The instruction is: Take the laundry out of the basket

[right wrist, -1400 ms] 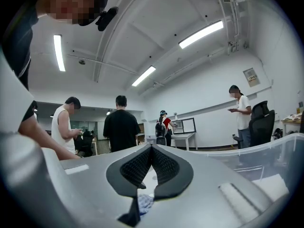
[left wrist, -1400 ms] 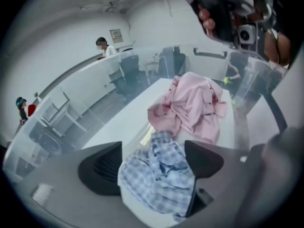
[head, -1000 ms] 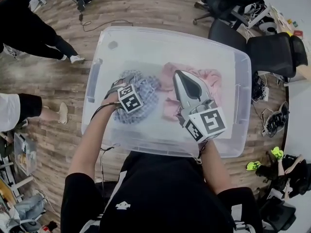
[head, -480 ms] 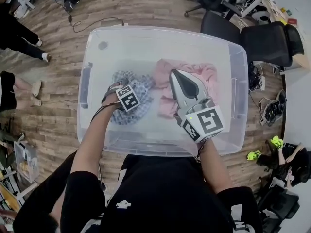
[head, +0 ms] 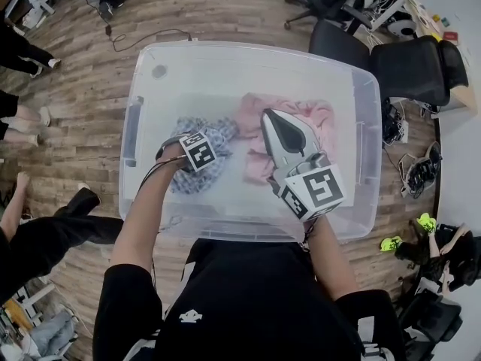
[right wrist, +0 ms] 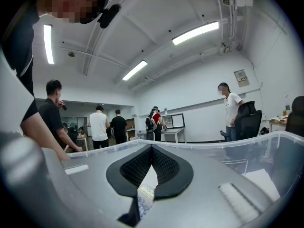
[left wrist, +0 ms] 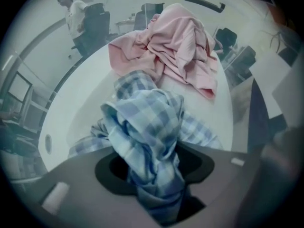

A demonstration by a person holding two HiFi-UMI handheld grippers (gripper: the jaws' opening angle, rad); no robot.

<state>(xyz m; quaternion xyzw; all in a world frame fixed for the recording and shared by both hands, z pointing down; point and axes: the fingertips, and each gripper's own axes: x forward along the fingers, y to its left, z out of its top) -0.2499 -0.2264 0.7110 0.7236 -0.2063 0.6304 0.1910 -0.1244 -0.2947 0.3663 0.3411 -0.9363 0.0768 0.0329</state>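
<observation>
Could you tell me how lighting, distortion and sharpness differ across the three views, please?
Head view: evenly lit, sharp, fisheye bowing the basket. Left gripper view: dim, bluish, dark corners, the checked cloth soft near the lens. Right gripper view: bright ceiling lights, strongly curved edges.

Wood-plank floor [head: 83, 104] spreads around; black office chairs [head: 409, 70] stand beyond the right hand-held gripper [head: 269, 116]; strip lights [right wrist: 195, 33] glow on the white ceiling [right wrist: 156, 13].
</observation>
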